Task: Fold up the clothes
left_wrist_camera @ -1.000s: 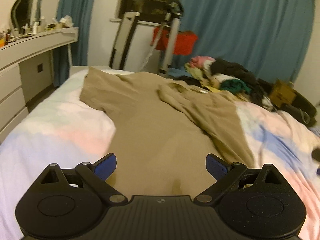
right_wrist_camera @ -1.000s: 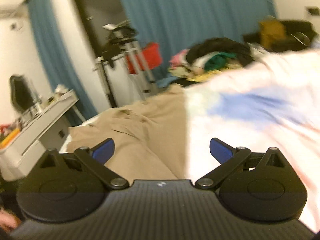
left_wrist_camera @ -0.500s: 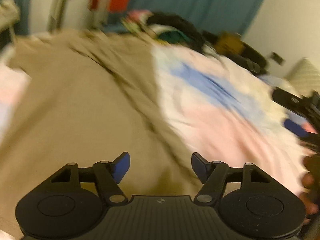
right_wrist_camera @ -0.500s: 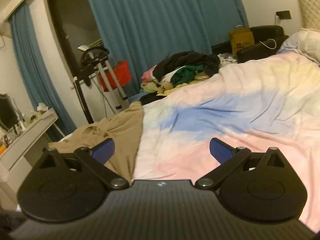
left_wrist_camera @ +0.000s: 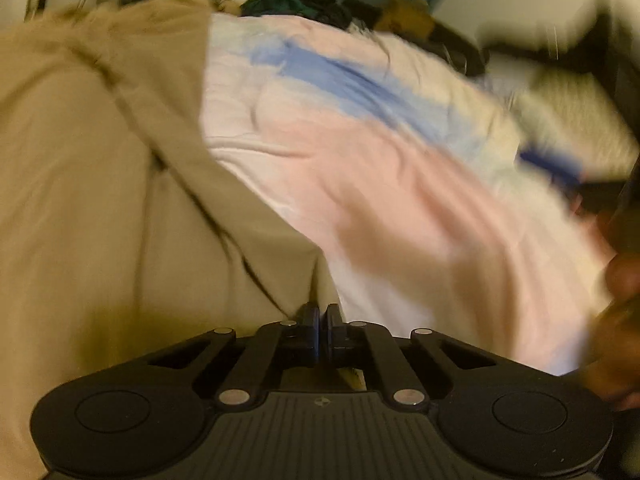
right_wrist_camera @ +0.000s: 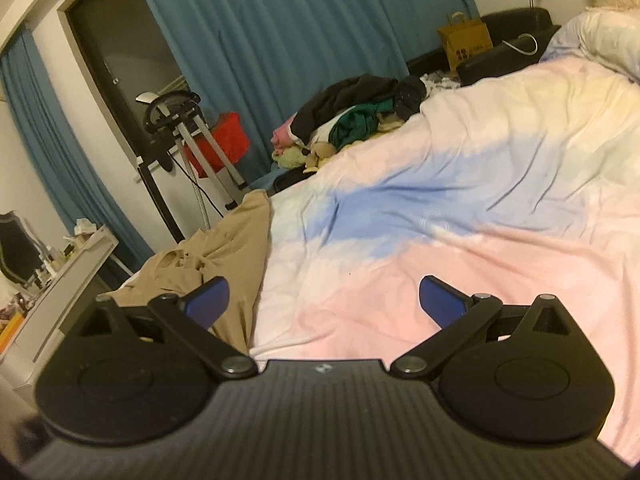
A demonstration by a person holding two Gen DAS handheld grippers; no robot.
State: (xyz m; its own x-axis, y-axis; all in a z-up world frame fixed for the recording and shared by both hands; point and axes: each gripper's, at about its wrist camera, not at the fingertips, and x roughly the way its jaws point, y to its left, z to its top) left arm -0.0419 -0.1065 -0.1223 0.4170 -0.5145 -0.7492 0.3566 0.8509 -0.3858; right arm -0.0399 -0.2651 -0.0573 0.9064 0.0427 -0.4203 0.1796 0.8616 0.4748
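Observation:
A tan garment (left_wrist_camera: pixel 100 184) lies spread over the left part of the bed. It also shows in the right wrist view (right_wrist_camera: pixel 236 248). My left gripper (left_wrist_camera: pixel 320 316) is shut on the garment's near right corner, at the edge where it meets the bedcover. My right gripper (right_wrist_camera: pixel 322 298) is open and empty, held over the pink part of the bedcover (right_wrist_camera: pixel 440 208), just right of the garment's edge. It also shows blurred at the right of the left wrist view (left_wrist_camera: pixel 560 168).
A pile of mixed clothes (right_wrist_camera: pixel 352 120) lies at the far edge of the bed. A white dresser (right_wrist_camera: pixel 60 276) stands at the left. An exercise machine (right_wrist_camera: pixel 184 128) and blue curtains (right_wrist_camera: pixel 280 32) are behind. A pillow (right_wrist_camera: pixel 608 40) lies far right.
My left gripper swung right to the garment's near right corner and closed on it. My right gripper shifted right, off the garment and over the bedcover, staying open.

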